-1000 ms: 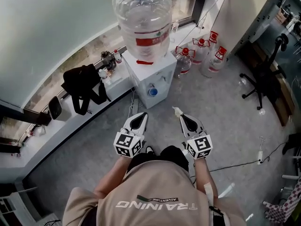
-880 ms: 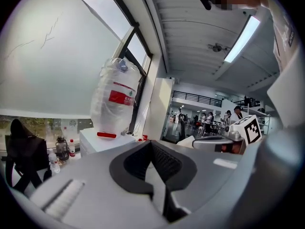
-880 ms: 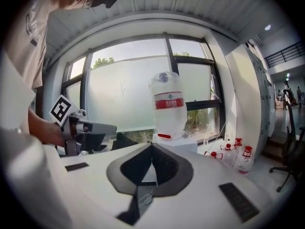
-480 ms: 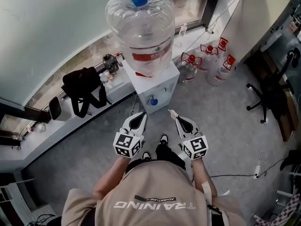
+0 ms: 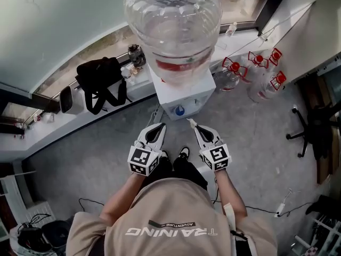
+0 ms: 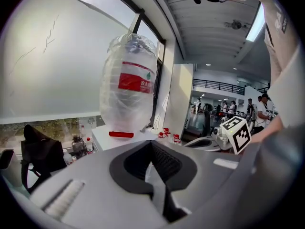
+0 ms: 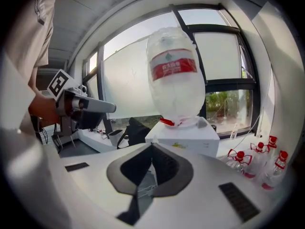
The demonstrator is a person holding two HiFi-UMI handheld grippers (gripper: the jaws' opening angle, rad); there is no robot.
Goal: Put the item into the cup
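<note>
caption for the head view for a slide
Person at a water dispenser, left gripper shut, right gripper pinching a small pale item.

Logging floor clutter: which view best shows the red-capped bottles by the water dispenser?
The head view: all three red-capped bottles show clearly from above. The right gripper view shows them small at its lower right edge; the left gripper view catches only tiny red caps.

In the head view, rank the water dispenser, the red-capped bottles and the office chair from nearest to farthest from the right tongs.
From the right tongs, shut on a pale item:
1. The water dispenser, just ahead.
2. The red-capped bottles, ahead to the right, on the floor.
3. The office chair, far right.
</note>
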